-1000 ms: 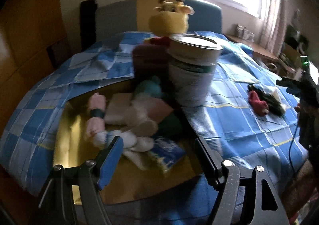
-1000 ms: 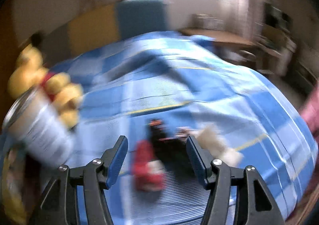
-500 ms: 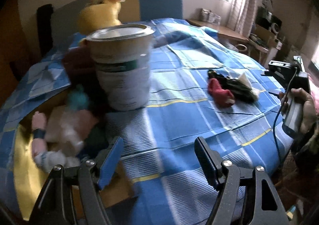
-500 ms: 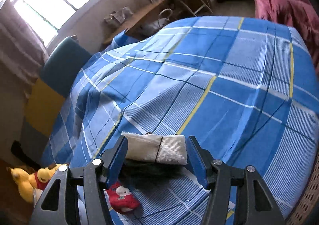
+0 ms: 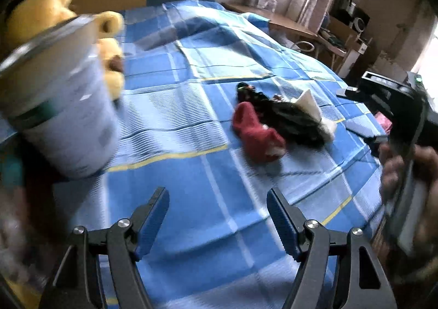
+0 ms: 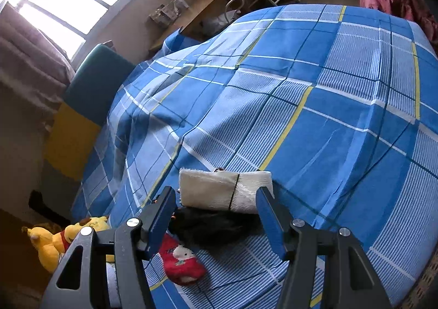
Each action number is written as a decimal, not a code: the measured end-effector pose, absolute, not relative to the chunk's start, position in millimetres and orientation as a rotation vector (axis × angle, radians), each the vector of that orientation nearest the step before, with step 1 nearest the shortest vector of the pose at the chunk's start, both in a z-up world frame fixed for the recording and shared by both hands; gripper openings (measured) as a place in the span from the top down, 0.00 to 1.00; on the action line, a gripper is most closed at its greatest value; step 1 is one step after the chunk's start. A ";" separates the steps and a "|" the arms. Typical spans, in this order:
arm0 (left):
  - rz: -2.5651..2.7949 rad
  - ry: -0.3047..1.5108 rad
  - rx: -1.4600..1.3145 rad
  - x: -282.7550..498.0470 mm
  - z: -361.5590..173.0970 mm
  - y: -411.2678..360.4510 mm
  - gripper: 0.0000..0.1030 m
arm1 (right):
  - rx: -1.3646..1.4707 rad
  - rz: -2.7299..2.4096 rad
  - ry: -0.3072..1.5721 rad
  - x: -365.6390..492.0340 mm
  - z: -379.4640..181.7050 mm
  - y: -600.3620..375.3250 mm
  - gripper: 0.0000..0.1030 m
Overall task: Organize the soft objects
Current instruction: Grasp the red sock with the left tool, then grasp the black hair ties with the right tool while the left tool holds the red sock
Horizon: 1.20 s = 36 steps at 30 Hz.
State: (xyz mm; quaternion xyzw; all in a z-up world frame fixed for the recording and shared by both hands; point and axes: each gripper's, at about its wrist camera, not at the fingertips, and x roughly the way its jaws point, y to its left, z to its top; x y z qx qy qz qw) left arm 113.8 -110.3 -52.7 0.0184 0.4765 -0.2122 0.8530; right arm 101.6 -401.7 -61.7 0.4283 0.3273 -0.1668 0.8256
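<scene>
The left gripper [image 5: 217, 215] hangs over a blue checked bedsheet [image 5: 175, 106], its blue-padded jaws apart with only cloth showing between them. Ahead lie a red sock [image 5: 256, 132], a black sock [image 5: 290, 118] and a white sock [image 5: 310, 103], bunched together and touching. At the left stands a blurred white can [image 5: 58, 105], a yellow plush toy [image 5: 49, 10] behind it. A hand [image 5: 410, 172] grips the right gripper's black body at the right edge.

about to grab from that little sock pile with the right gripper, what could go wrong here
1. The white sock lies on top of the black cloth, so the open right gripper may pinch both at once.
2. The red sock touches the same pile and could be dragged along.
3. The checked bedcover is loose and wrinkled; the fingers may catch it.
</scene>
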 end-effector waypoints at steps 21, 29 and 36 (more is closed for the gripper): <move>-0.477 1.066 0.062 203.2 -108.3 -200.0 0.64 | 1.017 -0.290 0.680 98.6 -69.6 -410.5 0.40; -0.501 1.055 -0.002 168.9 -93.4 -146.8 0.78 | 1.020 -0.305 0.664 94.6 -70.6 -413.9 0.40; -0.457 0.992 -0.004 108.3 -99.4 -88.1 0.77 | 0.980 -0.267 0.697 103.7 -69.3 -404.8 0.40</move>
